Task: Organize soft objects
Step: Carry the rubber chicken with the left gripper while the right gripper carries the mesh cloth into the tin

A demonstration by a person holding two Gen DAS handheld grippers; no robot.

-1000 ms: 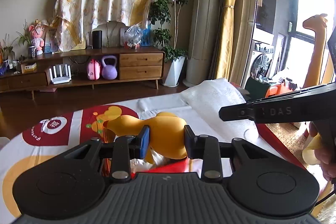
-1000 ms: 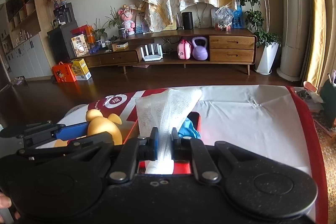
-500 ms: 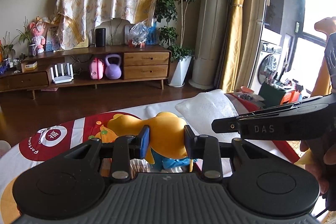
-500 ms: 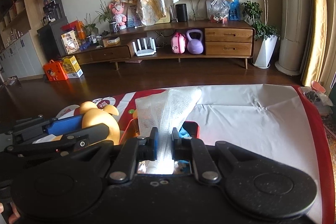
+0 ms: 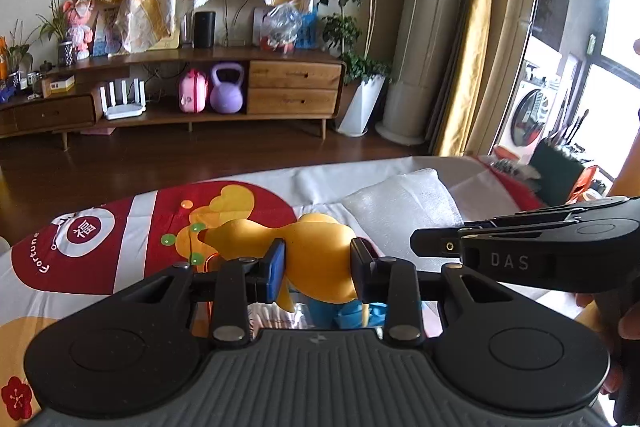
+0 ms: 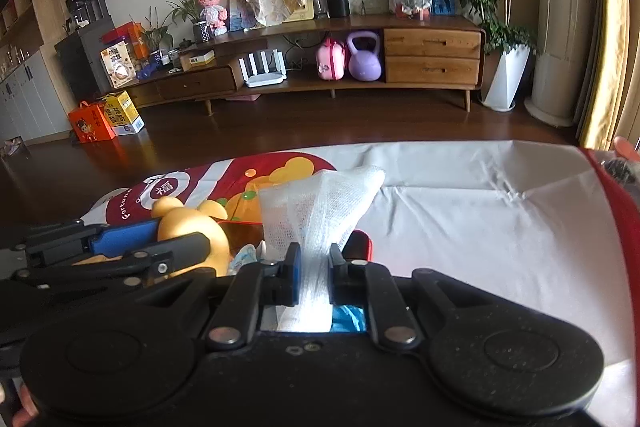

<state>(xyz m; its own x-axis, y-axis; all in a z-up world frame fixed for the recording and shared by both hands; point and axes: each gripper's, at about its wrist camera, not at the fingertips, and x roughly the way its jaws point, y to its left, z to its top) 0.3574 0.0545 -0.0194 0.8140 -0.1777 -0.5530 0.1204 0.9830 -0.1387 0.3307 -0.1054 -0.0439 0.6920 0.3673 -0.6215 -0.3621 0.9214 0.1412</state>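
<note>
My left gripper (image 5: 318,269) is shut on a soft yellow duck toy (image 5: 316,255) and holds it above a red box (image 6: 362,241) with blue soft things (image 5: 348,311) inside. The duck also shows in the right wrist view (image 6: 192,227), between the left gripper's fingers (image 6: 120,237). My right gripper (image 6: 314,271) is shut on a white foam net sleeve (image 6: 320,203) that stands up from its jaws over the same box. The sleeve (image 5: 400,203) and the right gripper (image 5: 520,251) show at the right of the left wrist view.
The table wears a white cloth (image 6: 480,211) with a red and orange print (image 5: 120,239) and a red edge (image 6: 616,203) on the right. Beyond lie a dark wood floor, a low wooden cabinet (image 5: 200,95), a plant and curtains.
Both grippers have tilted and shifted a little, keeping their holds. The duck sits lower over the box and the blue things under it have come into view.
</note>
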